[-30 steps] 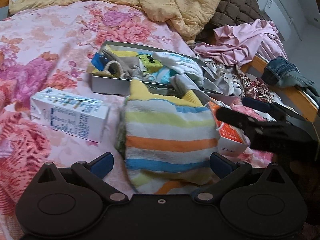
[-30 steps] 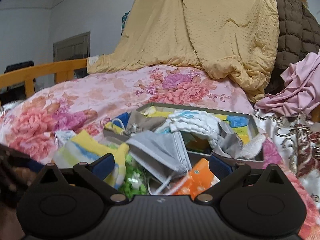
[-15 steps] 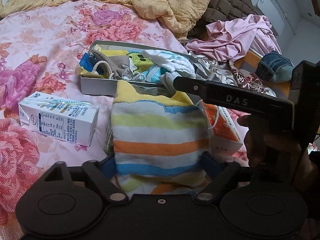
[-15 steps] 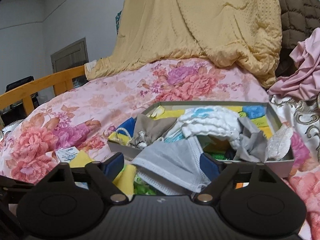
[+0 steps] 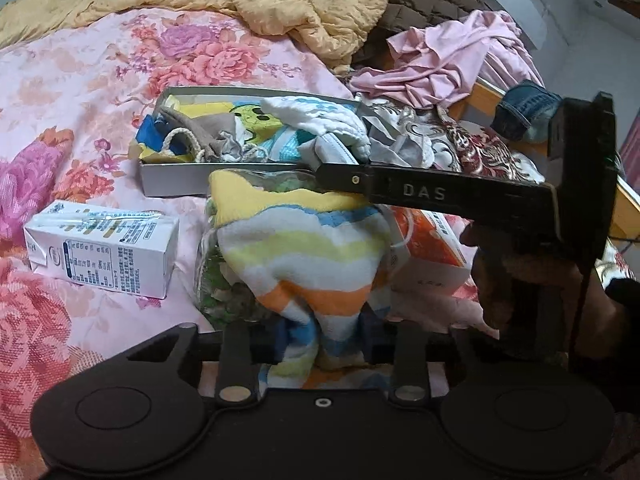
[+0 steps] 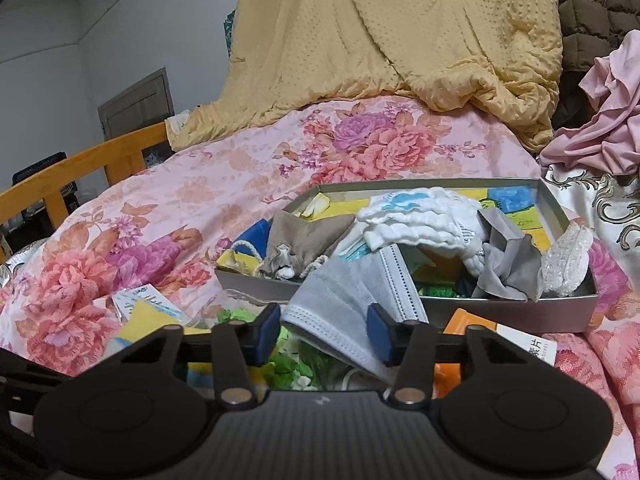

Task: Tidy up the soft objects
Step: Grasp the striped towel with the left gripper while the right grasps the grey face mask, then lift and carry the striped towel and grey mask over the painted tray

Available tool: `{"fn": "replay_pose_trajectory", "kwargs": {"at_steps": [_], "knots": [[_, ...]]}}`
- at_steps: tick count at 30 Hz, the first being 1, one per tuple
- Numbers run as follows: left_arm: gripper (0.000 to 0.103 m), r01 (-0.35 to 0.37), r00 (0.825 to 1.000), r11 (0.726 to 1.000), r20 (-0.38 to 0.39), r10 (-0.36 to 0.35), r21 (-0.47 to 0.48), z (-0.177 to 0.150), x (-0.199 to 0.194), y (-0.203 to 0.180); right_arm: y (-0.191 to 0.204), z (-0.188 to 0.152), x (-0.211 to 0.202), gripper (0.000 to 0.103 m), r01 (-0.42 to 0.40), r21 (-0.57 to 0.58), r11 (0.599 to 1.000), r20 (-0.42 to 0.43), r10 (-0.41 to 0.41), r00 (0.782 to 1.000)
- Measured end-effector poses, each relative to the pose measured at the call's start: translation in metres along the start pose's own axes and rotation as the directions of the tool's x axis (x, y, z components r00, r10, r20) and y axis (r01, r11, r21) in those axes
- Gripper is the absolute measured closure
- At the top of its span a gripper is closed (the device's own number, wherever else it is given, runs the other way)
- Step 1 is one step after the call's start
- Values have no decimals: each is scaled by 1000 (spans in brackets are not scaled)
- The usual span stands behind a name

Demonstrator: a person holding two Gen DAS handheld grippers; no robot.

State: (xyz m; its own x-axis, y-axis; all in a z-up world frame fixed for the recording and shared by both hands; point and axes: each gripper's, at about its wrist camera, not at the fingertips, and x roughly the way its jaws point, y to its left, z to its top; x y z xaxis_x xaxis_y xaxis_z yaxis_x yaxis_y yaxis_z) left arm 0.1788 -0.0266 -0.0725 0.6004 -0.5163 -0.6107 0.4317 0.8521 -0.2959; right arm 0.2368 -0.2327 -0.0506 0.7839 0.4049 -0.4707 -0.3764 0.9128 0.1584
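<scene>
My left gripper (image 5: 322,340) is shut on a striped towel (image 5: 304,248) and bunches its near end; the towel lies over a clear bag of green pieces (image 5: 220,292). My right gripper (image 6: 322,332) is shut on a grey face mask (image 6: 352,300) at the near wall of a grey box (image 6: 520,312); it also shows in the left wrist view (image 5: 320,168). The box (image 5: 176,180) holds a white cloth (image 6: 416,220), a brown drawstring pouch (image 6: 304,240) and a grey cloth (image 6: 504,268).
A white carton (image 5: 104,252) lies left of the towel. An orange and white box (image 5: 428,252) lies to its right. A yellow blanket (image 6: 400,52) and pink clothes (image 5: 440,64) pile up behind. A wooden bed rail (image 6: 80,168) runs along the left.
My left gripper closed on the striped towel and pinched it narrow. My right gripper moved forward to the box and closed on the grey mask.
</scene>
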Motion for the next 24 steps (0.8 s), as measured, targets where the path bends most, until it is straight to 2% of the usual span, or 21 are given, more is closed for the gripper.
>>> {"fn": "replay_pose_trajectory", "kwargs": {"at_steps": [6,10,13,17,24], "knots": [[79,-1,1000,1000,10,1,14,0,-9,-2,0,-2,-2,67,22,-15,1000,-7,-22,1000],[80,-6,1000,1000,23,6,19,2,-16,-3,1,-2,-3,84,46,-29,998,-5,-47,999],[81,-13,999,1000,52,12,26,4,-22,-4,0,-2,-6,92,57,-28,998,6,-57,998],[82,-42,994,998,101,37,43,15,-30,-2,0,1,-12,95,58,-30,998,41,-56,998],[82,-89,974,993,217,71,73,48,-40,1,4,7,-22,98,51,-60,997,100,-45,994]]}}
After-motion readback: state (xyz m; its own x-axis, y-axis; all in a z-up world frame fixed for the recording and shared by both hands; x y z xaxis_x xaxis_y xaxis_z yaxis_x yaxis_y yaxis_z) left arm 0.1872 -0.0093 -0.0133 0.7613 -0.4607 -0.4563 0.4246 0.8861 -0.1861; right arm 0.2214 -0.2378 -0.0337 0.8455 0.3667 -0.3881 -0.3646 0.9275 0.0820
